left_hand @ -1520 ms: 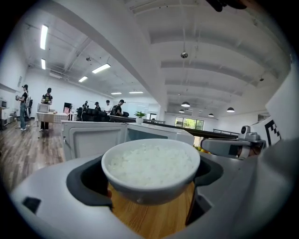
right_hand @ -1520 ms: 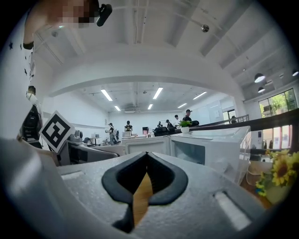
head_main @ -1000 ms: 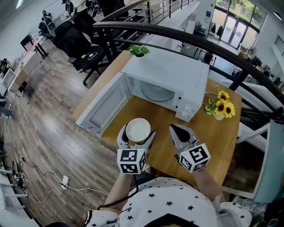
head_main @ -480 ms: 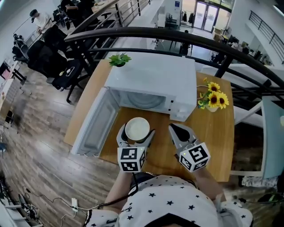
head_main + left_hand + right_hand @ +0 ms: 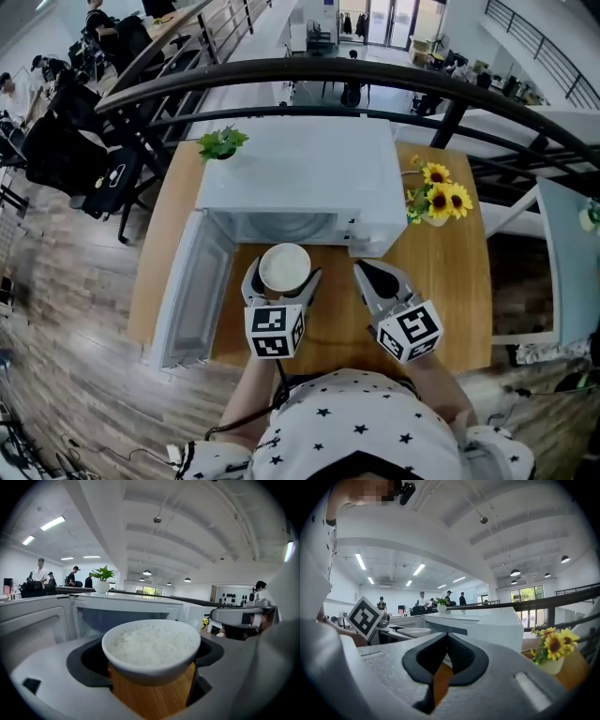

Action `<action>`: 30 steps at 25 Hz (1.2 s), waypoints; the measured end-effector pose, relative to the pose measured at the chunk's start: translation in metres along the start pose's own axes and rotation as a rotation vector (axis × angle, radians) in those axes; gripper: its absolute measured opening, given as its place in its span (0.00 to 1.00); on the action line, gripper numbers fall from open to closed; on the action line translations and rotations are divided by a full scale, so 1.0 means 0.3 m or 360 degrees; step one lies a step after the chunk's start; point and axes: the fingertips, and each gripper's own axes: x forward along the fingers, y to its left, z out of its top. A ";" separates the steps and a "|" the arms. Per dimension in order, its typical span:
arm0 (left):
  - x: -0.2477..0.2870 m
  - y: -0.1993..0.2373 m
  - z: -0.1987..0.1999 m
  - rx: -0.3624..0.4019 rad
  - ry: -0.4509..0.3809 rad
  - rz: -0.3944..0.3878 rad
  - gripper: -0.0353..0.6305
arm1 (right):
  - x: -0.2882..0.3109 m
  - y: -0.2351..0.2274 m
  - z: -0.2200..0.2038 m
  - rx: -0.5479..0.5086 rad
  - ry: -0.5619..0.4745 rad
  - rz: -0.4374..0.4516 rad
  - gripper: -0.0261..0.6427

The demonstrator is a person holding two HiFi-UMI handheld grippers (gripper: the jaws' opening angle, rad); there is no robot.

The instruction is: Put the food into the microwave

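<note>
A white bowl of rice (image 5: 284, 266) sits between the jaws of my left gripper (image 5: 284, 274), which is shut on its sides just in front of the open white microwave (image 5: 300, 173). In the left gripper view the bowl of rice (image 5: 151, 645) fills the middle, with the wooden table showing under it and the microwave's cavity (image 5: 126, 616) straight behind. The microwave door (image 5: 192, 286) hangs open to the left. My right gripper (image 5: 371, 274) is shut and empty, to the right of the bowl. In the right gripper view the gripper (image 5: 446, 637) points past the microwave's front right corner (image 5: 487, 623).
A vase of sunflowers (image 5: 436, 199) stands on the wooden table (image 5: 450, 281) right of the microwave. A small potted plant (image 5: 222, 142) sits at its back left. A black railing (image 5: 375, 73) curves behind the table. The open door covers the table's left part.
Both grippers and the bowl have come closer to the microwave's opening. The left gripper's hold on the bowl is unchanged, and the right gripper stays shut.
</note>
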 end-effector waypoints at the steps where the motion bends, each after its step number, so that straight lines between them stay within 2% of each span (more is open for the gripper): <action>1: 0.018 0.005 -0.001 0.0008 0.0004 -0.0012 0.81 | 0.005 -0.007 -0.002 0.0002 0.0000 -0.0016 0.05; 16: 0.235 0.077 -0.036 0.0081 0.0061 -0.0123 0.81 | 0.051 -0.058 -0.027 0.0010 -0.0001 -0.0177 0.05; 30: 0.408 0.159 -0.069 0.0151 0.0103 -0.0116 0.81 | 0.110 -0.054 -0.066 0.0019 0.0055 -0.0185 0.05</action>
